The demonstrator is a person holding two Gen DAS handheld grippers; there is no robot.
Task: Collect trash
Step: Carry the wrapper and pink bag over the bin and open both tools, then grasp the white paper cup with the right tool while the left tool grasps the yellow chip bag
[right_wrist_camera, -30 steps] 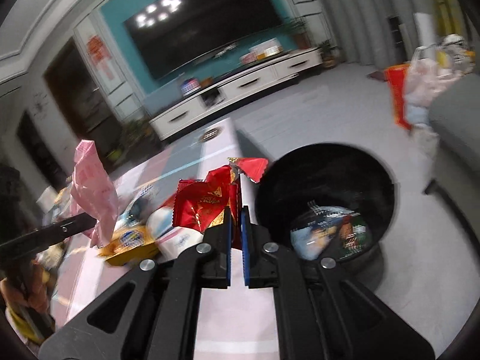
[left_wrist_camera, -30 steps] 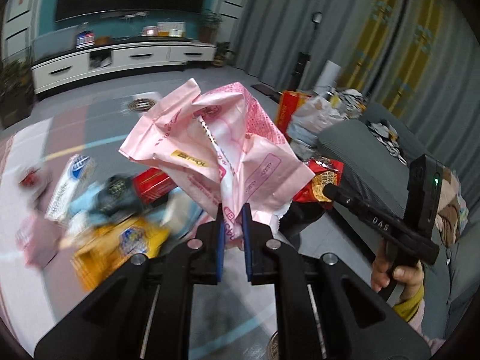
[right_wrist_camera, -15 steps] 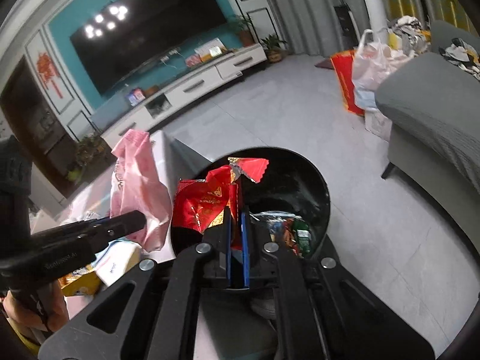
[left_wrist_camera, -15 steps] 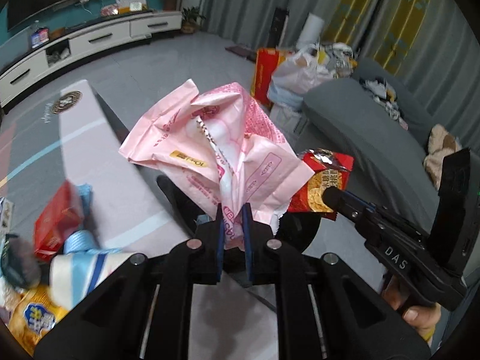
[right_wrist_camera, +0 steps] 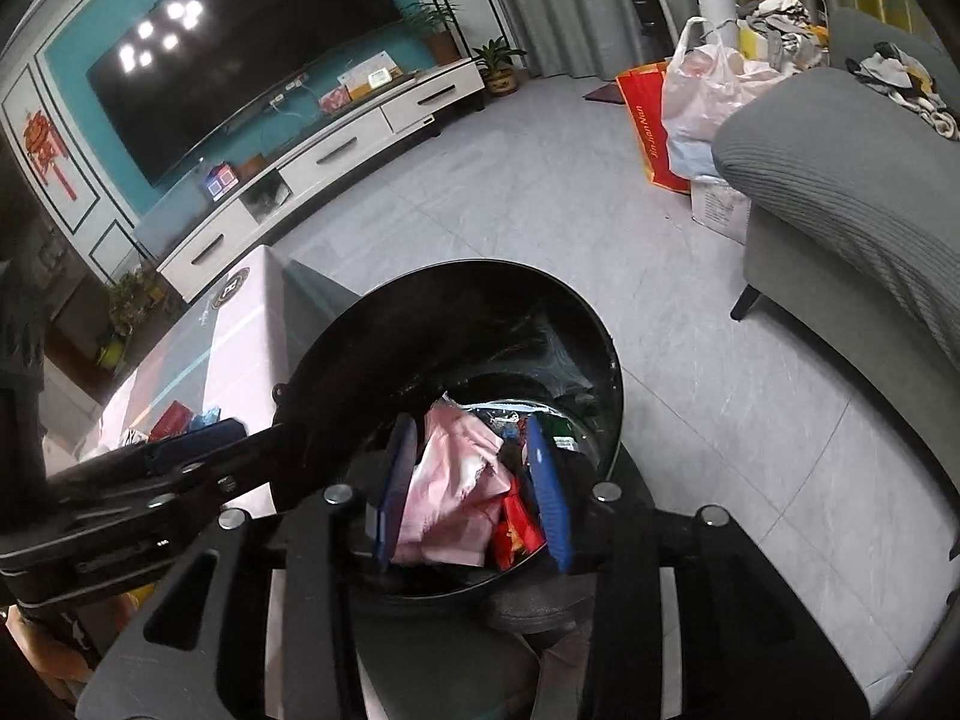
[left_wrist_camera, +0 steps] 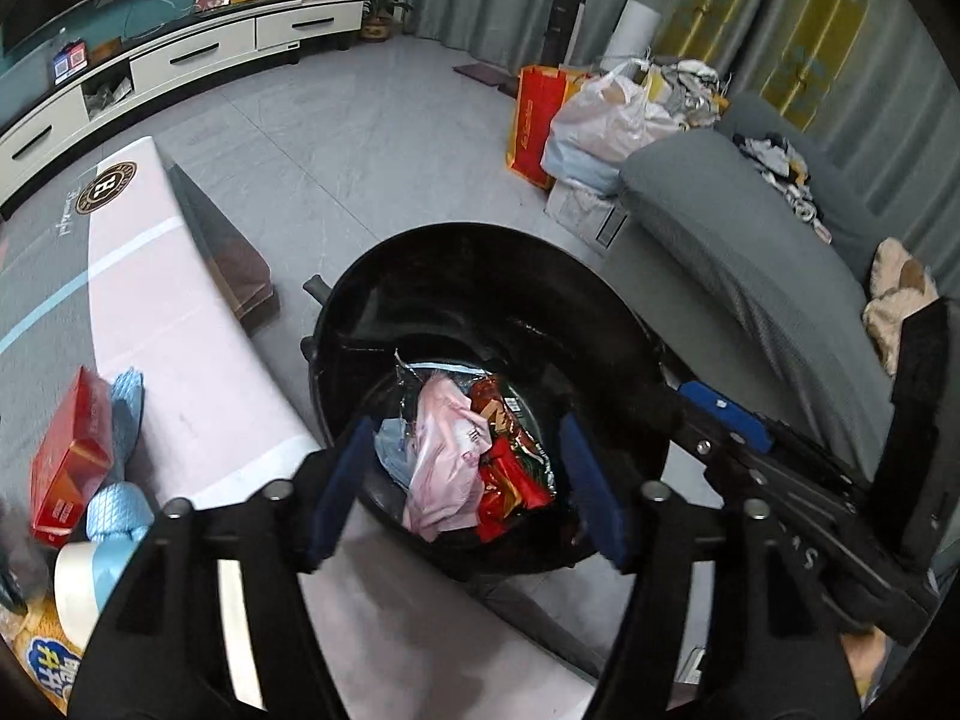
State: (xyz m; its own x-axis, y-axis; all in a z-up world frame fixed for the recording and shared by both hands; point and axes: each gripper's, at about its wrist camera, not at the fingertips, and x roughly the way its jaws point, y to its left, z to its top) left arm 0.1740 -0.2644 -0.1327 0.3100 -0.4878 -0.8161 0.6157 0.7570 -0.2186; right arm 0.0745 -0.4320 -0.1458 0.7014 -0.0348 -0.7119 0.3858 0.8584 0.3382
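Note:
A round black trash bin [left_wrist_camera: 498,252] stands on the floor beside the low pink-topped table [left_wrist_camera: 150,276]; it also shows in the right wrist view [right_wrist_camera: 498,282]. Inside lie the crumpled pink wrapper [left_wrist_camera: 444,456], also seen in the right wrist view [right_wrist_camera: 456,480], and the red snack wrapper [left_wrist_camera: 510,474] among other trash. My left gripper [left_wrist_camera: 465,486] is open and empty above the bin's near rim. My right gripper [right_wrist_camera: 474,492] is open and empty above the bin, beside the left one.
On the table's left end lie a red box [left_wrist_camera: 69,450], a blue cloth [left_wrist_camera: 123,420] and a yellow snack bag [left_wrist_camera: 42,660]. A grey sofa [left_wrist_camera: 750,276] stands right of the bin. Bags [left_wrist_camera: 600,114] sit on the floor behind it.
Both grippers moved over the bin and opened. The pink wrapper dropped from the left and the red wrapper from the right; both now lie in the bin.

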